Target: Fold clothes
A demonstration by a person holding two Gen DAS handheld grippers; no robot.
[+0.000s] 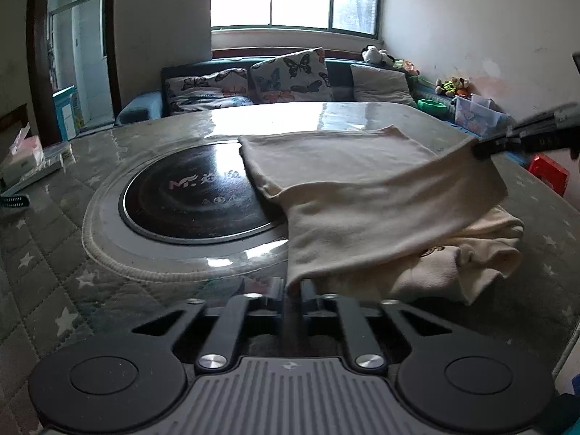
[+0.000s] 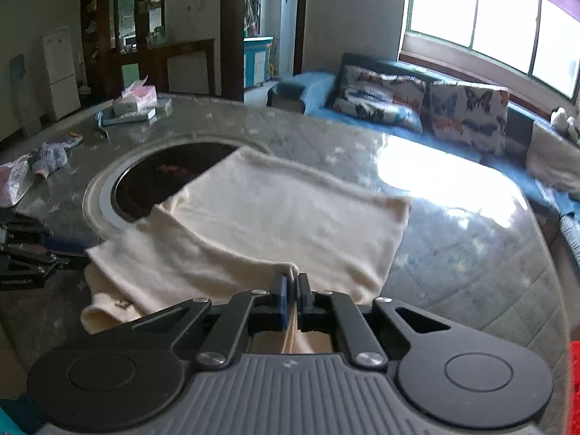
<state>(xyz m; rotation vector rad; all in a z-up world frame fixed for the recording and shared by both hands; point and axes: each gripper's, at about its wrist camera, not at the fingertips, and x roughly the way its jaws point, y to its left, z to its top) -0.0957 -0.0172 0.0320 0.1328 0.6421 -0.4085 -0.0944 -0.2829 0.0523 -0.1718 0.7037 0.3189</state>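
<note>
A cream garment [image 1: 344, 166] lies on the quilt-patterned table [image 1: 54, 253], its far left corner over a round black cooktop [image 1: 188, 195]. My left gripper [image 1: 291, 284] is shut on the garment's near corner, with cloth pinched between its fingers. My right gripper [image 1: 485, 148] comes in from the right and is shut on another edge, which it holds raised so the cloth hangs as a lifted flap. In the right wrist view, the right gripper [image 2: 291, 277] pinches a fold of the garment [image 2: 272, 210]. The left gripper [image 2: 78, 250] shows at the left edge by the cloth's corner.
A tissue box [image 2: 136, 99], a grey knitted item [image 2: 50, 157] and a plastic bag [image 2: 11, 181] lie on the far left of the table. A sofa with butterfly cushions [image 1: 290, 76] stands behind the table under the window. A red object [image 1: 547, 172] sits off the table's right edge.
</note>
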